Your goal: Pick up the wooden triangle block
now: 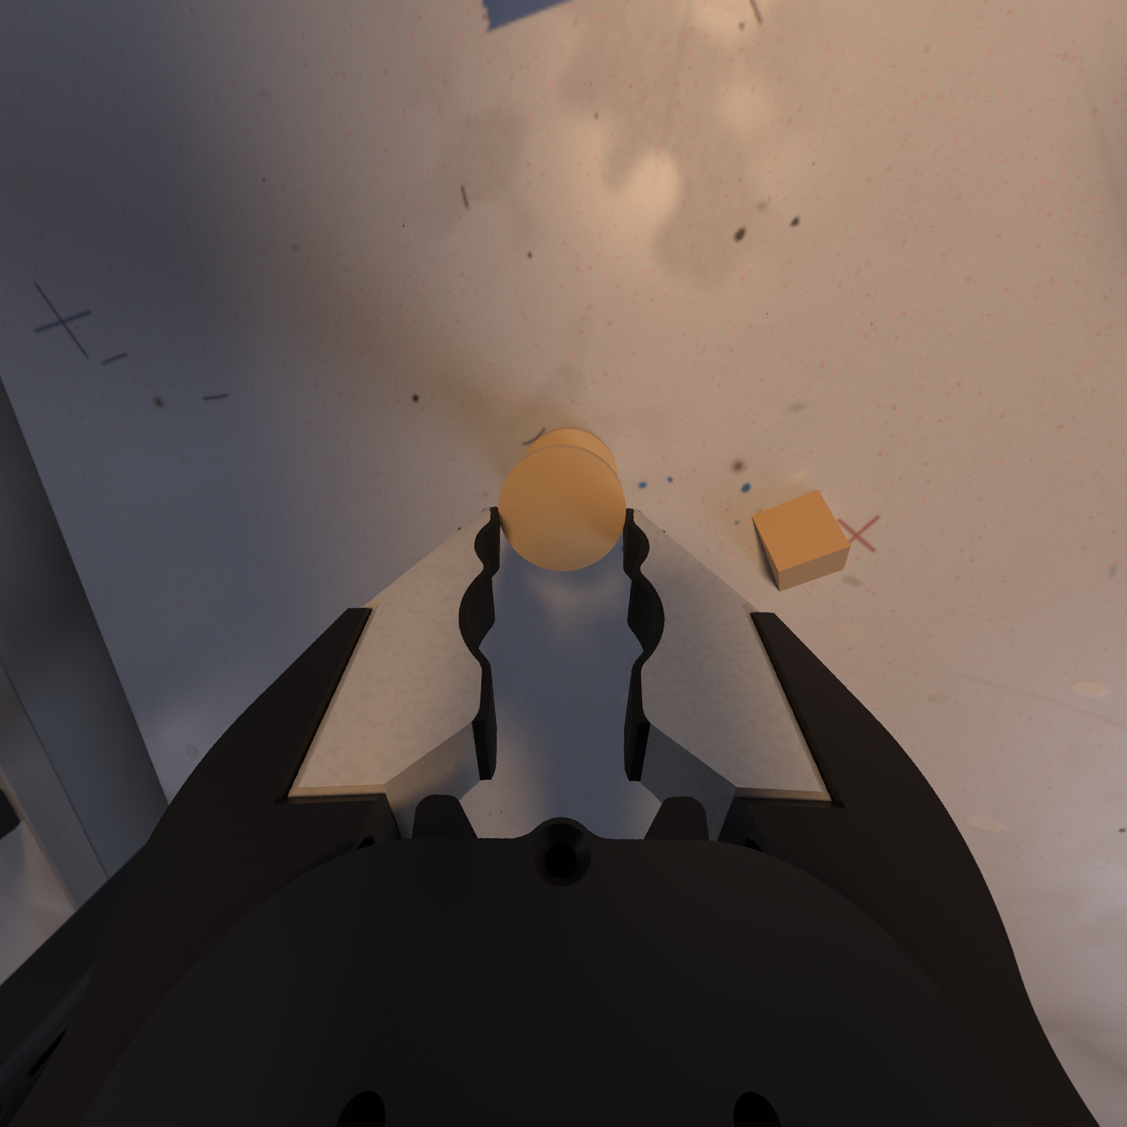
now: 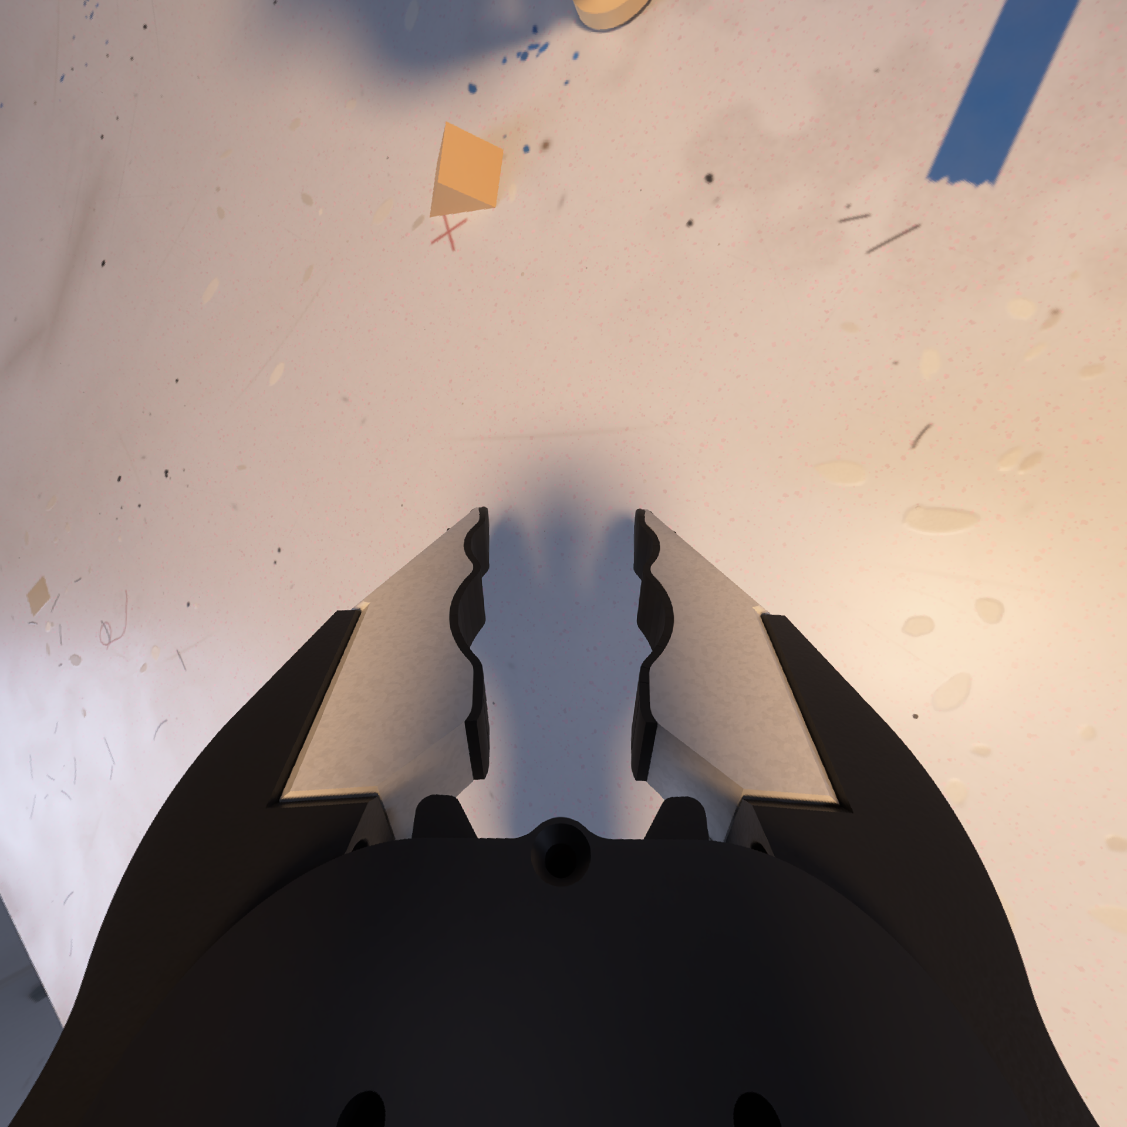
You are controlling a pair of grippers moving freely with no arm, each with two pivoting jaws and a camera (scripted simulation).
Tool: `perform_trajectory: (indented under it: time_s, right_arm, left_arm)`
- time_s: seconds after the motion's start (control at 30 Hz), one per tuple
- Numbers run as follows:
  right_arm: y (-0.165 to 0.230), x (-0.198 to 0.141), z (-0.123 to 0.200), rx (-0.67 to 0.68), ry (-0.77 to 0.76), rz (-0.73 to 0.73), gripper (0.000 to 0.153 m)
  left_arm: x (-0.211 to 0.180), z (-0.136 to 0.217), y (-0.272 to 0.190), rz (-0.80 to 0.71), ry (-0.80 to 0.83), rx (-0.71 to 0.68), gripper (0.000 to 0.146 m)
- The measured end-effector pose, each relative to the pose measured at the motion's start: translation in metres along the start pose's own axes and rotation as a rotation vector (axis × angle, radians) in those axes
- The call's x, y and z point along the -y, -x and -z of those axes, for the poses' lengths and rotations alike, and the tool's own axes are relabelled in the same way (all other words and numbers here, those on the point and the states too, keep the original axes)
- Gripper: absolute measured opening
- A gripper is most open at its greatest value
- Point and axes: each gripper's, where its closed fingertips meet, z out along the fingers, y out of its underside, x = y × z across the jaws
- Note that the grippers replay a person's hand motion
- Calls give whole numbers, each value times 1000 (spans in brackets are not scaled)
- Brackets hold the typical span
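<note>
My left gripper is shut on an upright round wooden cylinder, with both fingertips pressed against its sides. A second tan wooden block lies on the white table to the right of it, next to a red cross mark. In the right wrist view this block sits far ahead and to the left, showing a square face and a side that looks triangular. My right gripper is open and empty, close above the bare table, well short of the block.
The white speckled table carries pen marks and stains. A blue tape strip lies at the far right. The cylinder's edge shows at the top. A grey table edge runs down the left of the left wrist view.
</note>
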Motion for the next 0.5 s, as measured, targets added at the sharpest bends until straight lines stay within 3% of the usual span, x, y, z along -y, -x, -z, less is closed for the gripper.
perform_trajectory:
  time_s: [0.5]
  right_arm:
    - [1,-3,0,3,5,4,48]
  left_arm:
    - [-3,-2,2,134,23,6,40]
